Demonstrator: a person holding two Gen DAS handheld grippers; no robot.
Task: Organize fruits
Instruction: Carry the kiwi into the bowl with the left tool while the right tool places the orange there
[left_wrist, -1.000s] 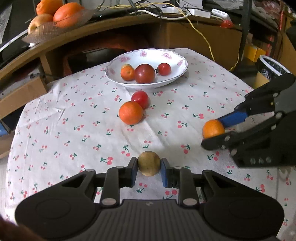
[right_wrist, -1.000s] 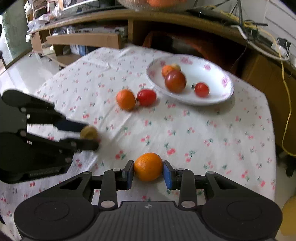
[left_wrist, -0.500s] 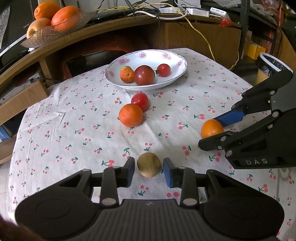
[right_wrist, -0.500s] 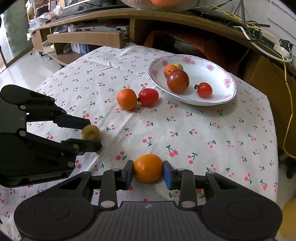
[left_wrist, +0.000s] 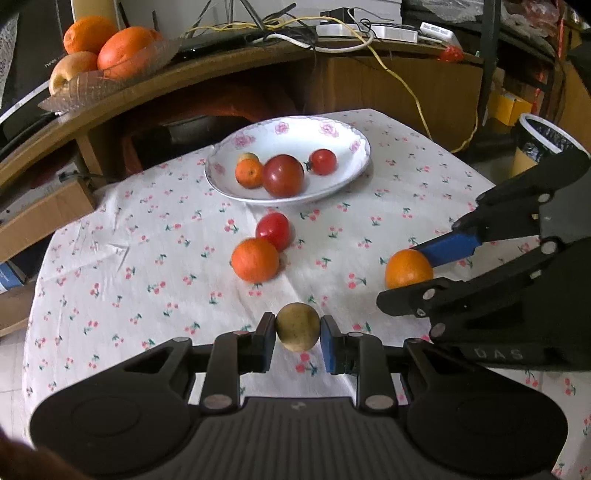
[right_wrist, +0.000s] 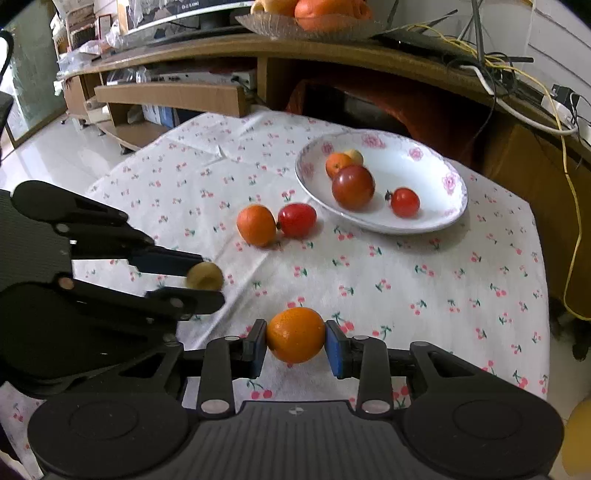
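Observation:
My left gripper (left_wrist: 298, 332) holds a small yellow-brown round fruit (left_wrist: 298, 326) just above the cherry-print tablecloth, its jaws closing and the pads pressing on it. My right gripper (right_wrist: 295, 341) is shut on a small orange (right_wrist: 295, 335), low over the cloth's near edge. Each gripper shows in the other's view, the left gripper (right_wrist: 199, 277) at the left and the right gripper (left_wrist: 410, 269) at the right. Mid-table lie an orange (left_wrist: 255, 259) and a red tomato (left_wrist: 273, 230), touching. Beyond them a white flowered bowl (left_wrist: 354, 133) holds a small orange, two tomatoes and a small pale fruit.
A curved wooden shelf behind the table carries a glass dish of oranges (left_wrist: 107, 59) and loose cables (left_wrist: 369, 33). A lined bin (left_wrist: 546, 140) stands off the table's right side. Cardboard (left_wrist: 40, 218) and low shelves sit to the left.
The left jaws eased off the yellow-brown fruit half a second ago and have closed back onto it. The right gripper has kept its hold on the orange. Both hands have hardly moved.

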